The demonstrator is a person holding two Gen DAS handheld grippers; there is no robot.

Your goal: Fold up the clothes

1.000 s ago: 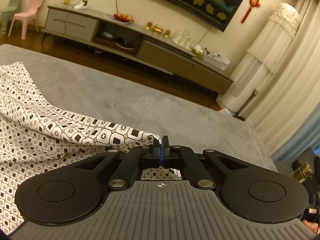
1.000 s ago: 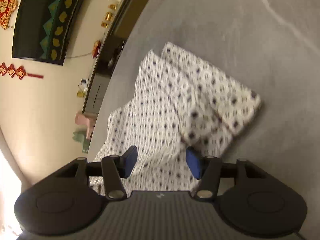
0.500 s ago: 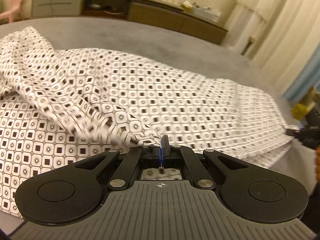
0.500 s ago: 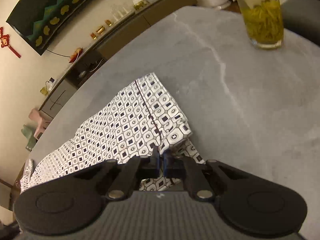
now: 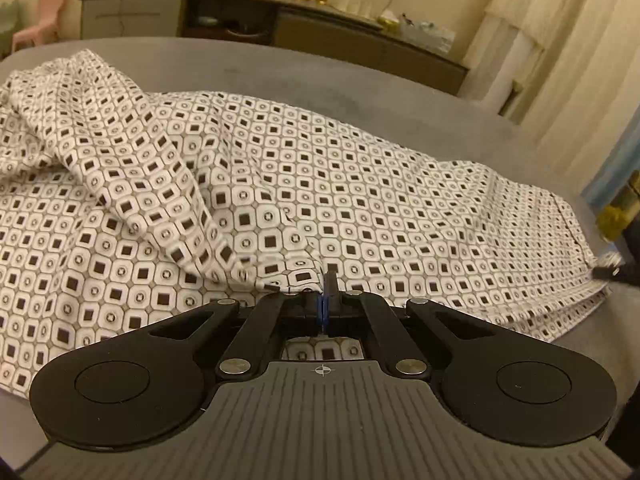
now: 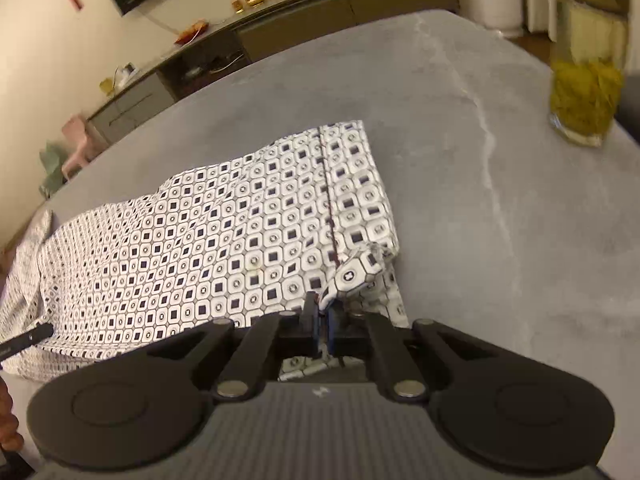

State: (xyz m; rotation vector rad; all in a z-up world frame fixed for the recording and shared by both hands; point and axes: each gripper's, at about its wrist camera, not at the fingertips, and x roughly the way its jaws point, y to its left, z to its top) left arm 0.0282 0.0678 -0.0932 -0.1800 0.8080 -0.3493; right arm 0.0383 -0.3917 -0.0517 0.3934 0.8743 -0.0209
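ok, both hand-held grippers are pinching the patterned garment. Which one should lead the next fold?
Probably the right hand-held gripper: it pinches the hem corner of the patterned garment, with cloth lying flat ahead. The left hand-held gripper holds a bunched ridge mid-cloth.

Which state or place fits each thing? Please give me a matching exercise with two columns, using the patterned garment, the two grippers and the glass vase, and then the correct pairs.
Things:
1. left gripper
2. right gripper
3. glass vase
4. patterned garment

States or places:
A. stands on the grey table, apart from the cloth, with yellow contents
B. lies spread over the grey table, with a raised fold at one end
C. shut on a bunched corner of the cloth next to a dark seam
D. shut on the cloth's edge under a raised fold

Pairs: 1-D, 2-C, 3-A, 4-B
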